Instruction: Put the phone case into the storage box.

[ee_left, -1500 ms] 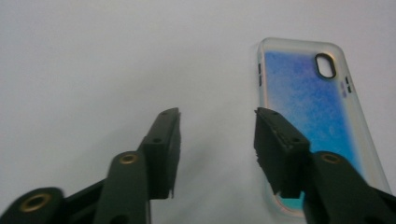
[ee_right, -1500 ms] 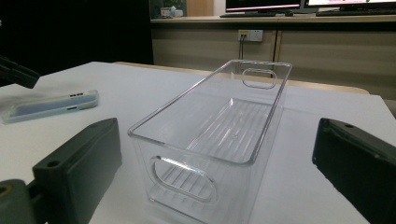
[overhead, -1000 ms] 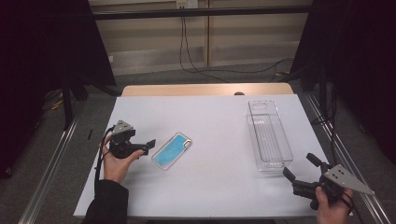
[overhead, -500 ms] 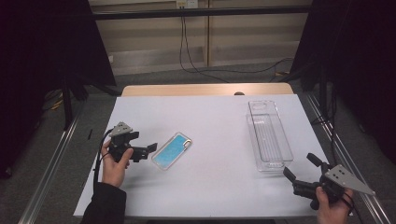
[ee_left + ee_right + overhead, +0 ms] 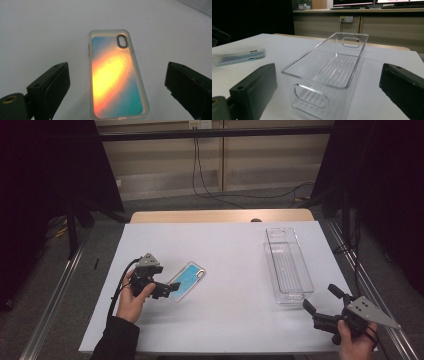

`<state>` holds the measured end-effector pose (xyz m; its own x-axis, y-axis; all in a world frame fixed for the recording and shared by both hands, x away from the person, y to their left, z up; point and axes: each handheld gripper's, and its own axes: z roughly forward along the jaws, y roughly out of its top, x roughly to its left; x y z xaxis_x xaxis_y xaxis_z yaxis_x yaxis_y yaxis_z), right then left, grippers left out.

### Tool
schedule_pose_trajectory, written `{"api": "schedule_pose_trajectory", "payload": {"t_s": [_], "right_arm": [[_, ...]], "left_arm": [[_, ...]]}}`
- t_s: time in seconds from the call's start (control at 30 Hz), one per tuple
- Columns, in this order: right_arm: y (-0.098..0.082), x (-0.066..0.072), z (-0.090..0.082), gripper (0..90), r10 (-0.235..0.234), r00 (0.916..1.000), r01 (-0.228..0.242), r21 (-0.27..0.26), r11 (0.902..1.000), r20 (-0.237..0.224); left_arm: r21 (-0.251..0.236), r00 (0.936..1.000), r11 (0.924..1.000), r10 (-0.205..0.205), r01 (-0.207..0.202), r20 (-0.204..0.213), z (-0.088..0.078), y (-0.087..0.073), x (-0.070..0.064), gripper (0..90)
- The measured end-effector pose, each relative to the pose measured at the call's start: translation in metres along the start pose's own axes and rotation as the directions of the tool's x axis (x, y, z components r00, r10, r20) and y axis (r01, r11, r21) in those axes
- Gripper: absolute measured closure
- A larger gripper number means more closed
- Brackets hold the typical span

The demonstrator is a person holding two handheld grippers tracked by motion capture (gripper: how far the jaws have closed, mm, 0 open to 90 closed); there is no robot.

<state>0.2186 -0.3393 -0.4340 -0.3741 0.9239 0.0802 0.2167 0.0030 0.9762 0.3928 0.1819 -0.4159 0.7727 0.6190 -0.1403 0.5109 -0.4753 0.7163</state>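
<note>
The work is only beginning: the left gripper [image 5: 169,289] is hovering with its jaws spread wide on either side of the translucent, blue-tinted phone case [image 5: 187,281], which is lying flat on the left part of the white table [image 5: 225,255] and is not yet pinched, though contact at the near end is hard to judge. The right gripper [image 5: 322,301], jaws also spread, is waiting just near the clear plastic rectangular bin [image 5: 288,265] at the right, which is sitting empty, so grasping and any placing remain.
</note>
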Motion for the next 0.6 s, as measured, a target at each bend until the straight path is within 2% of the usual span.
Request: {"api": "schedule_pose_trajectory", "payload": {"t_s": [0.07,0.1,0.17,0.3,0.37,0.53,0.6], "right_arm": [[0.0,0.0,0.0,0.9,-0.004,1.0,0.004,0.002,1.0,-0.003],[0.0,0.001,0.0,0.9,-0.008,1.0,0.008,0.004,1.0,-0.004],[0.0,0.001,0.0,0.9,-0.008,1.0,0.008,0.004,1.0,-0.005],[0.0,0.0,0.0,0.9,-0.003,1.0,0.003,0.002,1.0,-0.001],[0.0,0.0,0.0,0.9,-0.004,1.0,0.004,0.002,1.0,-0.002],[0.0,0.001,0.001,0.9,-0.007,1.0,0.007,0.005,1.0,-0.006],[0.0,0.0,0.001,0.9,-0.007,1.0,0.007,0.005,1.0,-0.005]], "left_arm": [[0.038,0.9997,0.9991,0.015,-0.016,0.019,0.005,0.003,-0.003,6.1],[0.043,0.9996,0.9988,0.023,-0.023,0.015,0.006,0.004,-0.004,6.1],[0.047,0.9994,0.9988,0.013,-0.015,0.031,0.008,0.005,-0.004,5.8],[0.067,0.9985,0.9966,-0.05,0.049,0.023,0.012,0.007,-0.001,5.2],[0.076,0.9979,0.9951,-0.063,0.062,0.01,0.013,0.007,0.003,5.1],[0.101,0.9983,0.9932,-0.058,0.058,0.002,0.016,0.007,0.006,4.9],[0.12,0.9995,0.9923,-0.03,0.031,-0.008,0.021,0.008,0.005,6.4]]}}
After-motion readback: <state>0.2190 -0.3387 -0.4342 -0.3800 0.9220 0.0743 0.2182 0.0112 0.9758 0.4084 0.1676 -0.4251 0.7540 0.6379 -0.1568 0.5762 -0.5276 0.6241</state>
